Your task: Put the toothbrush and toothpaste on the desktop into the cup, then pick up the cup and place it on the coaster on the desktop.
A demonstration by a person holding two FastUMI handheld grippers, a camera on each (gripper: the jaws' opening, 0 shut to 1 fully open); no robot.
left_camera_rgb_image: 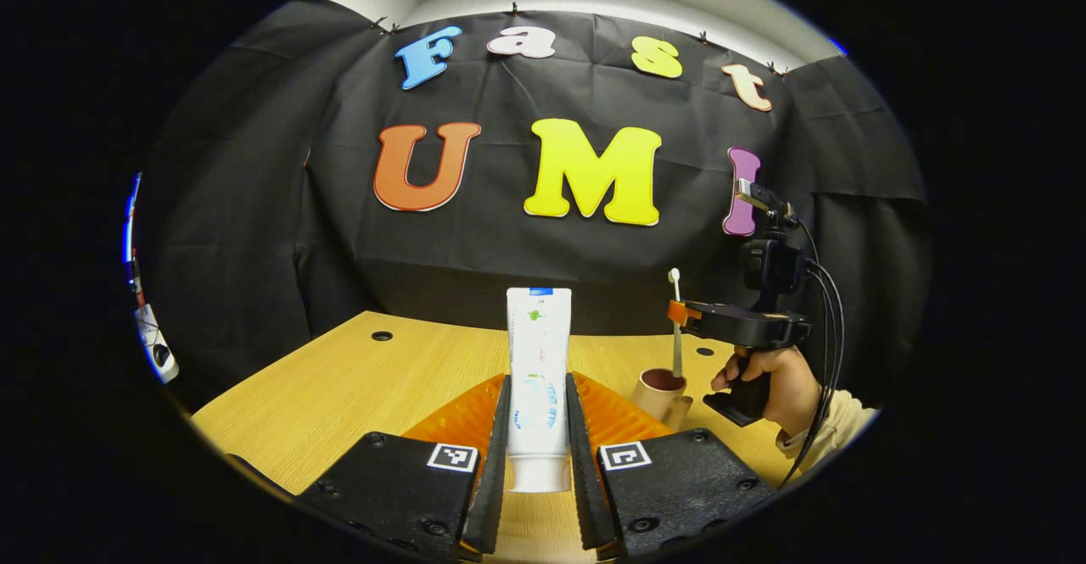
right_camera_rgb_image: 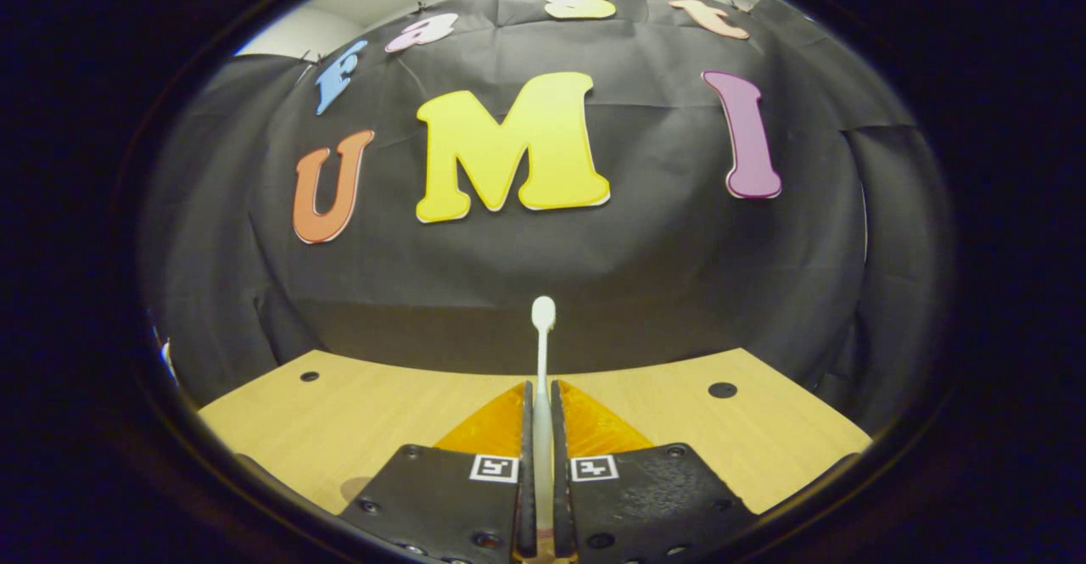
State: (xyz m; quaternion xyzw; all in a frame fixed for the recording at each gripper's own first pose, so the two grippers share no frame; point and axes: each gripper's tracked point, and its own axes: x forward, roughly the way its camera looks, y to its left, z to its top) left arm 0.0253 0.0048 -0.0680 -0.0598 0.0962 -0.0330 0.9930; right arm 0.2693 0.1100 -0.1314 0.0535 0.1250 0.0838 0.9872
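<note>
So right up close in the left gripper view, my left gripper (left_camera_rgb_image: 538, 454) is clamped on the toothpaste (left_camera_rgb_image: 538, 377), both fingers pressing its sides, tube standing upright with the cap end down, above the near middle of the desktop (left_camera_rgb_image: 339, 386). Over in the right gripper view my right gripper (right_camera_rgb_image: 540, 471) is squeezed shut on the toothbrush (right_camera_rgb_image: 541, 352), handle pinched between the fingers, head pointing straight up.

Farther off in the left gripper view, the cup (left_camera_rgb_image: 658, 392) sits toward the right side of the desktop. The toothbrush hangs vertical right over it, lower end at or just inside the rim, can't quite tell which. So I reckon the brush just needs a straight drop. The toothpaste has to travel right and a bit back to reach the cup. Can't spot the coaster.
</note>
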